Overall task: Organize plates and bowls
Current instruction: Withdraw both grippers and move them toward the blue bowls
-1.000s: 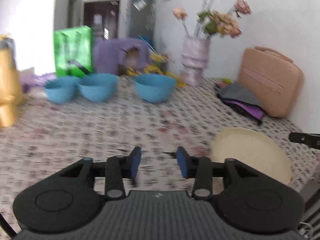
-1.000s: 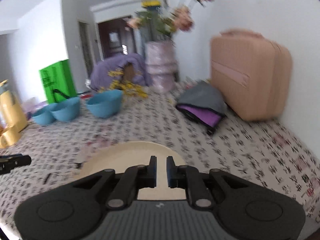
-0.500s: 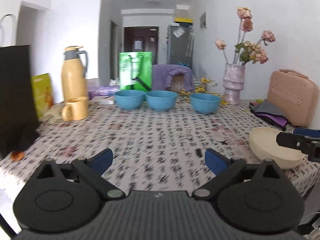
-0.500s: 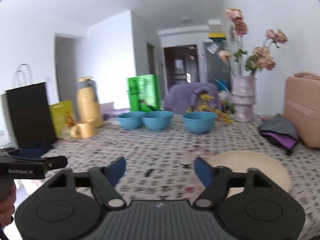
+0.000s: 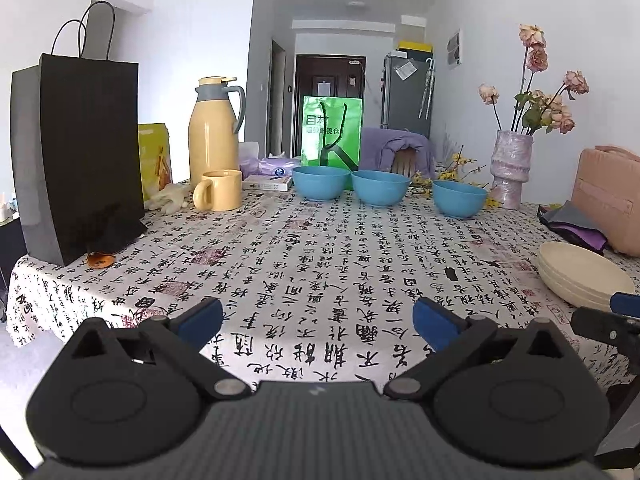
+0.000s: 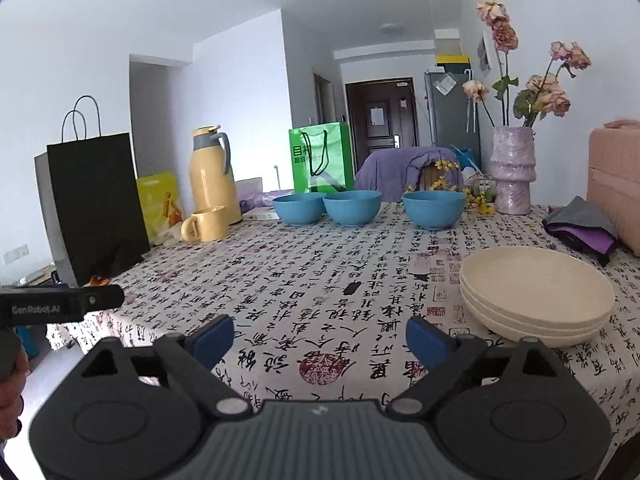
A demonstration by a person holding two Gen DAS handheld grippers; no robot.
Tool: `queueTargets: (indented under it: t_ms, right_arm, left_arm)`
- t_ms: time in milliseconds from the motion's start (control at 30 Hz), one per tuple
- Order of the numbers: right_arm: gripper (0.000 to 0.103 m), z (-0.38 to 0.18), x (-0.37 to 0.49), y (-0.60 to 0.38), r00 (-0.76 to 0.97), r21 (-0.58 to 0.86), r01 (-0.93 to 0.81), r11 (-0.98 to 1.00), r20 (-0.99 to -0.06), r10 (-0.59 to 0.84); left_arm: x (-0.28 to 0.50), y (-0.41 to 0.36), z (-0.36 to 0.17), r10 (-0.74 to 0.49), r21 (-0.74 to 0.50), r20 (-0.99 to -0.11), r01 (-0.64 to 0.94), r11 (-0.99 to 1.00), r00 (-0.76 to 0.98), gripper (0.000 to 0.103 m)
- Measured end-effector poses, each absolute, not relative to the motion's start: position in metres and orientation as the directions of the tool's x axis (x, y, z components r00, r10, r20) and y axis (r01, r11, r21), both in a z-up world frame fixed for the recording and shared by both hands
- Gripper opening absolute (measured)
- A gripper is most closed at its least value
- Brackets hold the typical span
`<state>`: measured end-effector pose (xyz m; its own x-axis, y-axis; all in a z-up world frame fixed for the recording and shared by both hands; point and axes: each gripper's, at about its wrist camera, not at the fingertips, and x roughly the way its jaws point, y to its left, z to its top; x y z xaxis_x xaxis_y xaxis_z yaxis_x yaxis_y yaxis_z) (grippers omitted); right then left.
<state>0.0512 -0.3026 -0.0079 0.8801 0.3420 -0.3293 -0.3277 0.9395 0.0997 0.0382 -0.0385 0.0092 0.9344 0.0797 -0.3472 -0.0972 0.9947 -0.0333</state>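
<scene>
Cream plates [image 6: 536, 292] sit stacked near the right edge of the table [image 5: 320, 264], ahead and to the right of the right tongs [image 6: 320, 340], whose blue-padded jaws have just been opening and now stand spread wide with only tablecloth between them. From the left wrist view the same stack [image 5: 580, 280] lies far right, well apart from the left tongs [image 5: 318, 322], which are likewise spread wide with nothing between the pads, and whose jaws have also just been opening. Three blue bowls [image 5: 384, 194] stand in a row at the far side of the table, two almost touching and the third set a little to the right; bare patterned cloth lies between them and both tongs. A small black object [image 6: 351, 289] lies on the cloth between the plates and the bowls. To the left stand a black paper bag [image 5: 80, 156], a yellow flask [image 5: 212, 136] and a yellow mug [image 5: 220, 196]. Behind the bowls is a green bag [image 5: 332, 132]; to the right are a vase of dried roses [image 5: 512, 168], a folded dark cloth [image 6: 580, 228] and a pink case [image 6: 616, 184]. A hand [image 6: 10, 392] shows at the left edge of the right wrist view.
</scene>
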Motion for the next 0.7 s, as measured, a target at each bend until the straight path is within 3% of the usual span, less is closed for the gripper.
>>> queueTargets:
  t_ms: [700]
  right_arm:
    - [0.093,0.006,0.103,-0.281,0.863,0.068,-0.353,0.933,-0.362,0.352]
  left_arm:
    - [0.097,-0.022,0.020,0.077,-0.067,-0.366,-0.109,0.992,0.927,0.103]
